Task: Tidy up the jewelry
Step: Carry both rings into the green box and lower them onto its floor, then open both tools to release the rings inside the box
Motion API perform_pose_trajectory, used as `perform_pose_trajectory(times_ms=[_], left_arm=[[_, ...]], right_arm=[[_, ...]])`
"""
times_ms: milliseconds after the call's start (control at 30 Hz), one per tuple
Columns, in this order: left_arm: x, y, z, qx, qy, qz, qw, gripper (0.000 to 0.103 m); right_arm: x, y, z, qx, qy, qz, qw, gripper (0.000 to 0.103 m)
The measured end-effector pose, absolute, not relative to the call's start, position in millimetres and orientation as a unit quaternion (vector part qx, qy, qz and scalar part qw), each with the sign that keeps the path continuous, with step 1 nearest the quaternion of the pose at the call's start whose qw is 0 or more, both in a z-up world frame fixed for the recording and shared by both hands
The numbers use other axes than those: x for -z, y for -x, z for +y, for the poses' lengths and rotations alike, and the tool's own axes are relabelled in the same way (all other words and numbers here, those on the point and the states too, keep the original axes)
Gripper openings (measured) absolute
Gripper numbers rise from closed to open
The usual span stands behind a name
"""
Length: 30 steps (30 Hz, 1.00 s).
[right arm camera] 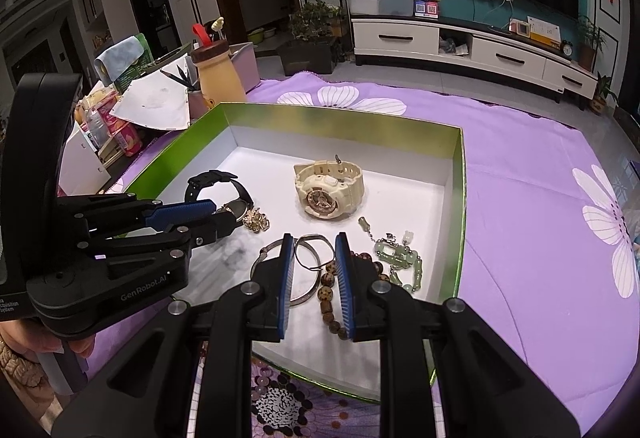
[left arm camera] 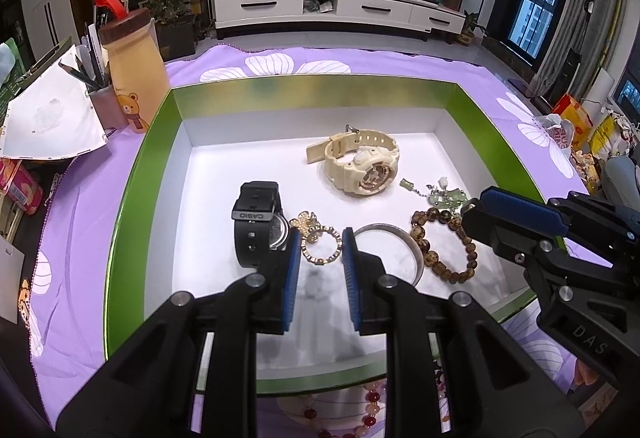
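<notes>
Sitting in the middle of both views: big green box (left arm camera: 140,174) on purple cloth (left arm camera: 80,206), all jewelry inside. Cream watch (left arm camera: 362,166) near the middle, black watch (left arm camera: 256,222) lower left. Hovering low over the box: left gripper (left arm camera: 320,258), jaws parted and holding nothing, gold ring-shaped piece (left arm camera: 320,246) lying flat right between them. Right gripper (right arm camera: 312,274) also parted and empty, straddling silver bangle (right arm camera: 308,250) and brown beads (right arm camera: 326,292). Green beads (right arm camera: 396,258) just right.
</notes>
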State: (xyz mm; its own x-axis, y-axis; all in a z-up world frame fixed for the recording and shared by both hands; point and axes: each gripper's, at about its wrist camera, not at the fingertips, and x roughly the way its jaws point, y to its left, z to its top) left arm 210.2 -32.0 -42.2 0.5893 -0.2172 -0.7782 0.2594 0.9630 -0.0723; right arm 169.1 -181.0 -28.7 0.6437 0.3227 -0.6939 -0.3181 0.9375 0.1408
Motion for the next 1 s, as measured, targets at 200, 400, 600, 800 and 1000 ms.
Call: perform_pose_trajectory(times_ms=[200,400,600,800,1000], left_arm=[[43,-211,-32,0.133,-0.021,0.437,0.889,0.021],[41,-209,-30,0.131,-0.016,0.434,0.891,0.027],[32,-201,-27,0.128,-0.013,0.425,0.896,0.048],[18,-186,-26,0.126,-0.012,0.411,0.903,0.064],[4,-167,-24,0.119,-0.017,0.396,0.91,0.079]], right_arm=[[29,-170,-182,-0.171,-0.005,0.386,0.906,0.021],[28,-168,-187,-0.164,-0.014,0.385,0.908,0.027],[20,-158,-195,-0.159,-0.024,0.378,0.912,0.033],[7,-139,-204,-0.156,-0.026,0.366,0.917,0.042],[-4,-116,-213,-0.15,-0.027,0.358,0.921,0.043]])
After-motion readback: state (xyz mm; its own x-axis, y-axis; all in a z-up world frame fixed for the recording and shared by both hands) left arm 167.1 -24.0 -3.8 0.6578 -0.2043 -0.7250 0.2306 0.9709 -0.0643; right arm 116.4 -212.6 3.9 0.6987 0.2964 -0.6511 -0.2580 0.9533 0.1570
